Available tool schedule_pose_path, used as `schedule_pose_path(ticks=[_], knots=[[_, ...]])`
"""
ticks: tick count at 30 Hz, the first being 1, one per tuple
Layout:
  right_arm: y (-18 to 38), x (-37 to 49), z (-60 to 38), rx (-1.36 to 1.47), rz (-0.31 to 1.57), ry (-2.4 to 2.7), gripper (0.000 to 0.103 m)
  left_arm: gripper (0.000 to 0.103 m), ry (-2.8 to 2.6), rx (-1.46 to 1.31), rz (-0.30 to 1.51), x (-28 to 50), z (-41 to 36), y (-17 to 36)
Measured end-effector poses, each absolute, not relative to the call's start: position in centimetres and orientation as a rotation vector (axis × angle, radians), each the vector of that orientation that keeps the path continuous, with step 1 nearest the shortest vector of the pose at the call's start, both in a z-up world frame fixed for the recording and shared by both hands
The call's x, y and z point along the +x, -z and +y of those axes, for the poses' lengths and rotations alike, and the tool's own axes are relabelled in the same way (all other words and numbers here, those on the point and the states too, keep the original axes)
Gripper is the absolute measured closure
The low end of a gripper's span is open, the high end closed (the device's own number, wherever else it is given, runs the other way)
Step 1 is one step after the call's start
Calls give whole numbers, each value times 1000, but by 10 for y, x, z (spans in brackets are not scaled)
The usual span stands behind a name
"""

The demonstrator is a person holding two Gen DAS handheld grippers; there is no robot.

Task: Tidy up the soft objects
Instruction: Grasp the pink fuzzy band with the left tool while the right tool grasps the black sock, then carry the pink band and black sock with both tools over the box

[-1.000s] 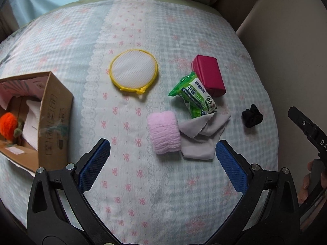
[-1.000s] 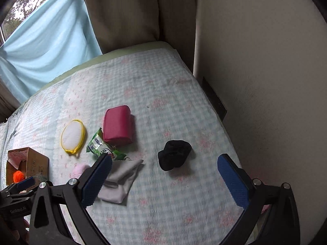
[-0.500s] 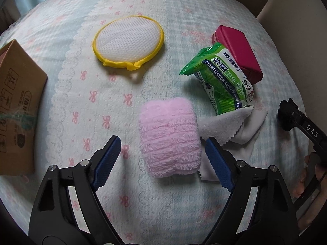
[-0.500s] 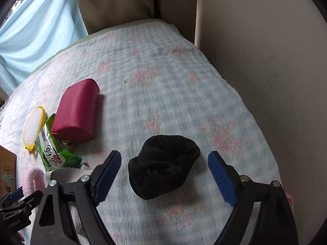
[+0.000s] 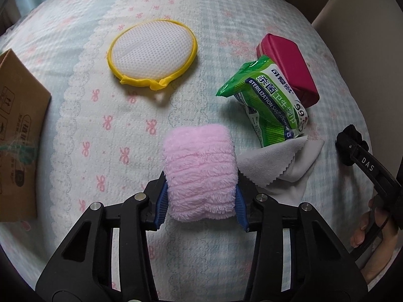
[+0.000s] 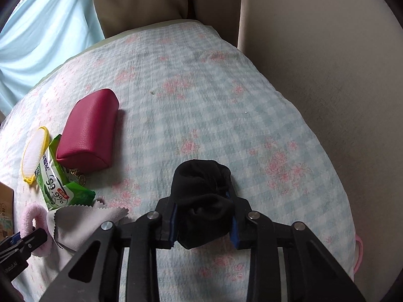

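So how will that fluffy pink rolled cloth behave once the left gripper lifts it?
The fluffy pink rolled cloth looks plush and bulges around the left gripper, whose jaws have just been closing on it, so it probably squashes rather than slips. It seems light. Its free far end may droop or unroll.

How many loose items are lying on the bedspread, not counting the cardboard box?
6: yellow-rimmed mesh pad at the far side, red pouch, green wipes pack leaning on it, grey cloth, pink fluffy roll in the left tongs, black sock in the right tongs. Box contents are hidden.
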State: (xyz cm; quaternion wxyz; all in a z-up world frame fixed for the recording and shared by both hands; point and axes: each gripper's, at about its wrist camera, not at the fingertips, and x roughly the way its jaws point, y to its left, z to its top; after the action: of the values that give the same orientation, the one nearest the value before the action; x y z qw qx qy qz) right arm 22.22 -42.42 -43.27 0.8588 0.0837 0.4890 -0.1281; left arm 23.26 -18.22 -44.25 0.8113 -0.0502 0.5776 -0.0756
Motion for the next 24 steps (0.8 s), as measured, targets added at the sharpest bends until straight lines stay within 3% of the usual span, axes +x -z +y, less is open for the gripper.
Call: schedule_pose_path(ticks=[14,24], knots=[[407,208,-422,179,1007,269,80,69,171,-125,1185,232,-174,407],[332,182,-404,191,948,273,80,69,243,-122,1091,213,-166,324]])
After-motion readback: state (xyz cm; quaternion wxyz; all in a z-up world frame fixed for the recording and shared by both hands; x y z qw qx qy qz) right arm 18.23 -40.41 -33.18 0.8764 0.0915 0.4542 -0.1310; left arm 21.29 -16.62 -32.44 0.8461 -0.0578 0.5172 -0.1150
